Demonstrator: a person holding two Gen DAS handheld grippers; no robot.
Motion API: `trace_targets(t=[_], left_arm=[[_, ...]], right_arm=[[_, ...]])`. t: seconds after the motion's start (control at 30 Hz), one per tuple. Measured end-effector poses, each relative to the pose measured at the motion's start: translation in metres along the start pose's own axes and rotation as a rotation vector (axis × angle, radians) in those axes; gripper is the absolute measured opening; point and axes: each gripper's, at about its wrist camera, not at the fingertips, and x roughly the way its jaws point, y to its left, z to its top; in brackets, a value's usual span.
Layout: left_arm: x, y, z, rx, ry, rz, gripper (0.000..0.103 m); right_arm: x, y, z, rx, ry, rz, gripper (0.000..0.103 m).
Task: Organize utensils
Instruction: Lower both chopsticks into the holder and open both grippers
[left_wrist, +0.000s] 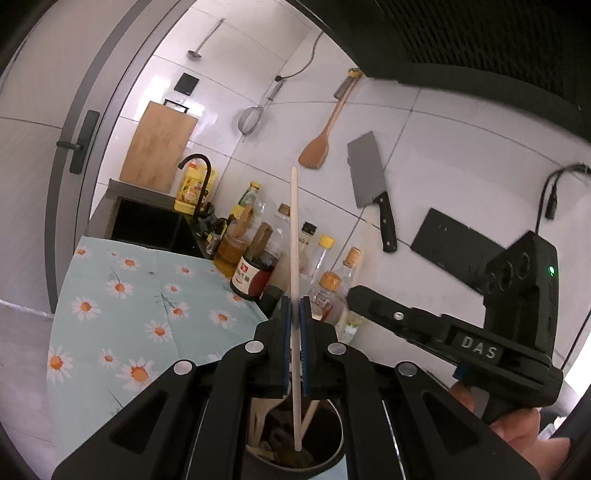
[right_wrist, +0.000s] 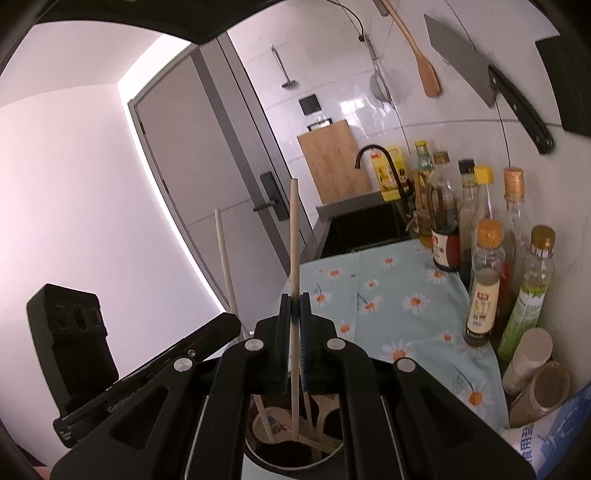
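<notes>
Each claw stands right over the utensil pot (left_wrist: 295, 461), one chopstick (left_wrist: 294, 258) upright between its fingers, tip inside. Bottles (right_wrist: 484, 280) line the wall right of the right claw (right_wrist: 294, 306), the sink (right_wrist: 365, 225) beyond; the tablecloth (left_wrist: 122, 314) spreads left of the left claw (left_wrist: 294, 306).

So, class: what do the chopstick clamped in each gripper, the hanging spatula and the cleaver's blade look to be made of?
Left gripper chopstick: pale, matte, unvarnished, probably wood or bamboo. Right gripper chopstick: the same pale matte look, likely the same material. Spatula: warm brown with a smooth finish, seemingly wood. Cleaver blade: flat grey with a dull sheen, apparently steel; its handle is black, material unclear.
</notes>
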Motion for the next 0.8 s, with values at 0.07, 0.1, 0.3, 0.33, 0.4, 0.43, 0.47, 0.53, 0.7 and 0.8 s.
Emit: trace_targets(t=[0.07,0.1,0.3,0.33,0.4,0.43,0.47,0.53,0.7,0.8], left_arm=[[0.001,-0.003,-0.006,0.019,0.009,0.004,0.004],[0.001,-0.004,-0.008,0.023,0.012,0.005,0.004],[0.002,-0.003,-0.017,0.021,0.043,0.013,0.004],[0.002,-0.003,-0.018,0.023,0.051,0.011,0.004],[0.0,-0.004,-0.018,0.027,0.056,0.015,0.004],[-0.001,-0.004,-0.018,0.026,0.054,0.017,0.004],[-0.002,-0.004,-0.018,0.023,0.053,0.017,0.004],[-0.005,-0.003,-0.018,0.015,0.05,0.024,0.004],[-0.011,-0.004,-0.016,0.014,0.044,0.028,0.004],[-0.014,-0.005,-0.015,0.012,0.042,0.032,0.004]], right_arm=[[0.002,-0.001,-0.004,0.004,0.013,0.0,0.006],[0.002,-0.002,-0.006,0.01,0.021,0.0,0.006],[0.002,-0.002,-0.01,0.021,0.039,0.001,0.009],[0.001,-0.003,-0.01,0.022,0.04,0.0,0.012],[0.0,-0.003,-0.01,0.027,0.045,0.007,0.014],[0.0,-0.003,-0.01,0.028,0.045,0.005,0.014],[-0.001,-0.003,-0.01,0.029,0.044,0.004,0.014],[-0.002,-0.002,-0.009,0.031,0.042,0.004,0.014],[-0.005,0.0,-0.009,0.028,0.042,0.001,0.014],[-0.007,0.003,-0.009,0.029,0.041,0.002,0.014]])
